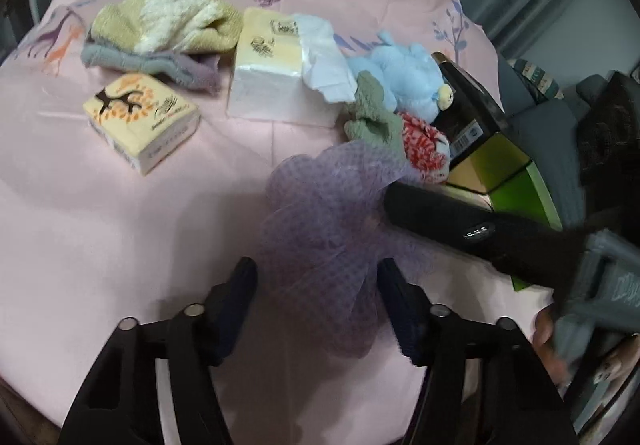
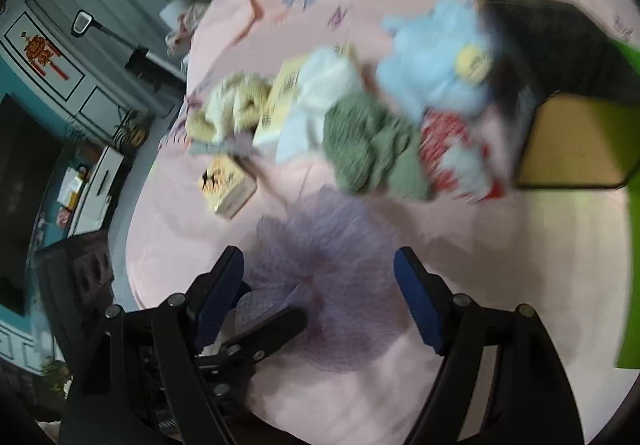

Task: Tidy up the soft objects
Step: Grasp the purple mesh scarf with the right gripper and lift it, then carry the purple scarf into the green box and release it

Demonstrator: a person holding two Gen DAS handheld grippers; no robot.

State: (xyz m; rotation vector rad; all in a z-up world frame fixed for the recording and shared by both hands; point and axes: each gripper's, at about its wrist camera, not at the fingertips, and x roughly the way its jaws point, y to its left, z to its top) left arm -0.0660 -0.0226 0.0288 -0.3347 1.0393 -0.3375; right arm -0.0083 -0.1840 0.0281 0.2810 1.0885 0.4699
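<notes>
Left wrist view showed the left tongs (image 1: 316, 305) partly spread astride the purple mesh pouf (image 1: 324, 221), which lay on the pink cloth of the tabletop (image 1: 100, 225); whether the pads pressed the mesh could not be told. One dark finger of the right tongs (image 1: 440, 213) reached in from the right over the pouf's edge. Right wrist view, blurred, showed those tongs spread wide over the same pouf, with no pad touching it. Beyond lay a green knitted cloth (image 1: 372, 113), a red-and-white item (image 1: 424, 141), a blue plush toy (image 1: 400, 77), a large tissue pack (image 1: 272, 77), a small tissue pack (image 1: 140, 121) and folded towels (image 1: 160, 33). A green-lined box (image 1: 500, 165) stood at the right.
</notes>
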